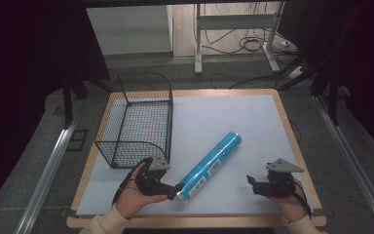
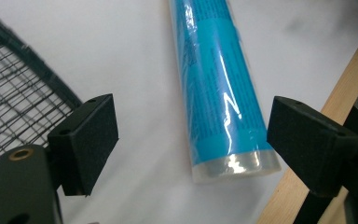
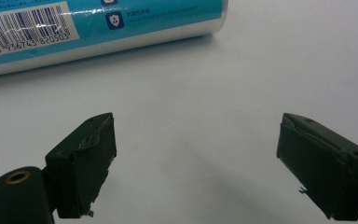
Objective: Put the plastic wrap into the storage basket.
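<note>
Your left gripper [image 2: 191,140] stood spread about the blue tube's [image 2: 219,88] near end, unpinched; your right gripper [image 3: 196,158] gaped empty.

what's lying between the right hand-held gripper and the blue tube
Nothing: in the high view, bare grey mat separates the right hand-held gripper from the blue tube.

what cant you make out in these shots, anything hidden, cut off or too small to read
- Blue tube: its label print is too small to read in the high view.
- Its far end is cut off by the top edge in the left gripper view; the right gripper view's top and left edges crop most of it.
- Its near end is partly hidden behind the left gripper in the high view.
- Wire basket: cut off by the left edge in the left gripper view.
</note>
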The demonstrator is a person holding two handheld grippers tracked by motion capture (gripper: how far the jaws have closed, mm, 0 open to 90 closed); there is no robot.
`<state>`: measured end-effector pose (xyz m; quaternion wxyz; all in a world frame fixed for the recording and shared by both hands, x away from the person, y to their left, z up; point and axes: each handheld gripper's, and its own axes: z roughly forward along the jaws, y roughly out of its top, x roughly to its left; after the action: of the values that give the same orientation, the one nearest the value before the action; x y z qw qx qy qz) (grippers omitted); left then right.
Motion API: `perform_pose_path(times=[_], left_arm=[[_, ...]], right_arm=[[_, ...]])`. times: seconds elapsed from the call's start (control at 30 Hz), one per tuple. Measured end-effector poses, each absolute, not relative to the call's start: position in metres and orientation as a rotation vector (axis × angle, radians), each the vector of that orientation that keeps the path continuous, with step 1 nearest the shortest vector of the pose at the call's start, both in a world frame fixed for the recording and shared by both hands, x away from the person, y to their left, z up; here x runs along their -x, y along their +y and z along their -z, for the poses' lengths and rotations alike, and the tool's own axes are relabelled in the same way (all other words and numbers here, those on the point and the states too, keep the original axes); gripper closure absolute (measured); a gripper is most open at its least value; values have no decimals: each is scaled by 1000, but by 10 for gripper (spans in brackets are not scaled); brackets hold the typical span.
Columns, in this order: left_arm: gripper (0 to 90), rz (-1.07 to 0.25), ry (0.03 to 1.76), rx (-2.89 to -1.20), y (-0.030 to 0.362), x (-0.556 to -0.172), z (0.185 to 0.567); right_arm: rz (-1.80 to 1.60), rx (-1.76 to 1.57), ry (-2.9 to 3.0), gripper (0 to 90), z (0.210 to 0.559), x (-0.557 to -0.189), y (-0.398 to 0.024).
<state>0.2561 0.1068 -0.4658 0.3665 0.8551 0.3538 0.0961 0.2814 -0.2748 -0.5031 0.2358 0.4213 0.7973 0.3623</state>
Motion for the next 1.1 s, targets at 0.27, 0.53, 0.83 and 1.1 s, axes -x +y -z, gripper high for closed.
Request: perform_pose_path(times=[0.27,0.53,0.83,1.1], left_arm=[[171,-249,906,-2218,95,-263,466],[168,-245,882,-2213,83,-268,463],[166,-233,871,-2227,67,-276,463],[150,-224,878,-2241,50,-285,462]], right_arm=[[-992,-1155,2188,118,504,-282,-276],[-993,-1154,2187,118,503,-281,-276],[-1012,-1158,2187,118,503,-281,-276],[-1015,-1166,2188,118,503,-282,-277]])
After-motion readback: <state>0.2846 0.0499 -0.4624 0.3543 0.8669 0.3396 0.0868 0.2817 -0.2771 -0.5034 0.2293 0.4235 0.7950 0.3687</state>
